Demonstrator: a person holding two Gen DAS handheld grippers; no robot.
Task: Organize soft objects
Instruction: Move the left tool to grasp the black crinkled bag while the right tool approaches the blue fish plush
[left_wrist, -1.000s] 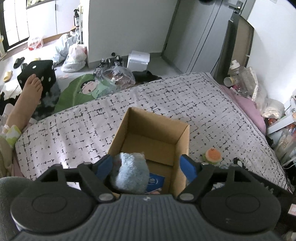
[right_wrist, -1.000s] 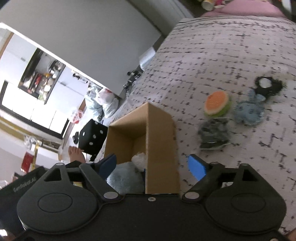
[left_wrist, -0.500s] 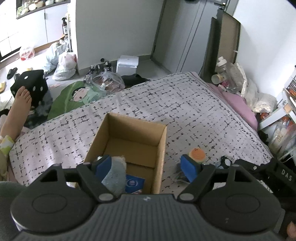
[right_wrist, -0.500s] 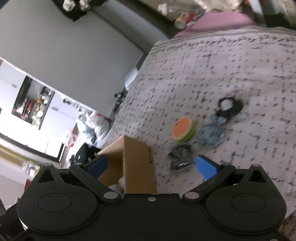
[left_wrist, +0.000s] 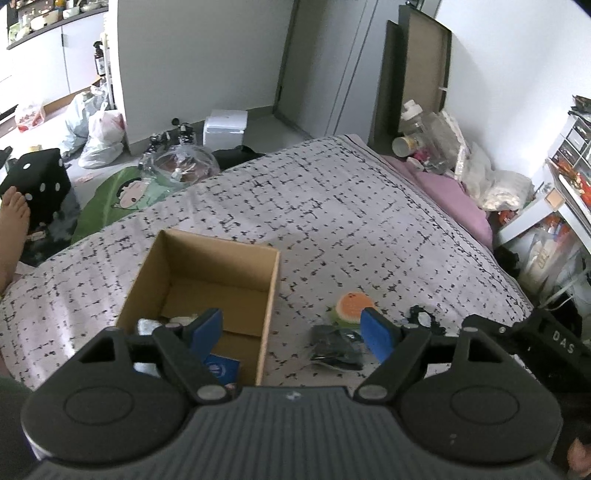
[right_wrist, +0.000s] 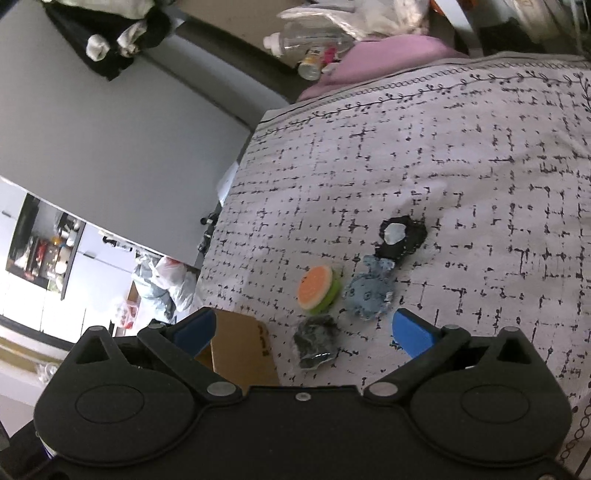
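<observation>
An open cardboard box (left_wrist: 271, 280) stands on the patterned bedspread (left_wrist: 332, 206); a corner of the box shows in the right wrist view (right_wrist: 240, 347). Pale soft items (left_wrist: 147, 326) and a blue packet (left_wrist: 221, 369) lie inside it. To its right lie an orange-and-green round sponge (left_wrist: 351, 304) (right_wrist: 317, 290), a dark grey bundle (left_wrist: 334, 347) (right_wrist: 316, 343), a blue-grey cloth piece (right_wrist: 369, 295) and a black piece with a pale centre (right_wrist: 400, 236). My left gripper (left_wrist: 291, 334) is open and empty above the box's right wall. My right gripper (right_wrist: 303, 328) is open and empty above the dark bundle.
The bed's right edge meets a pink pillow (left_wrist: 450, 192), bottles and bags (left_wrist: 436, 133). Beyond the far edge on the floor are plastic bags (left_wrist: 99, 136), a white box (left_wrist: 225, 127), a black dice cushion (left_wrist: 40, 184) and a bare foot (left_wrist: 13, 218).
My left gripper let go of the blue-grey plush into the box, opened and rose. My right gripper swung away from the box toward the items on the bedspread.
</observation>
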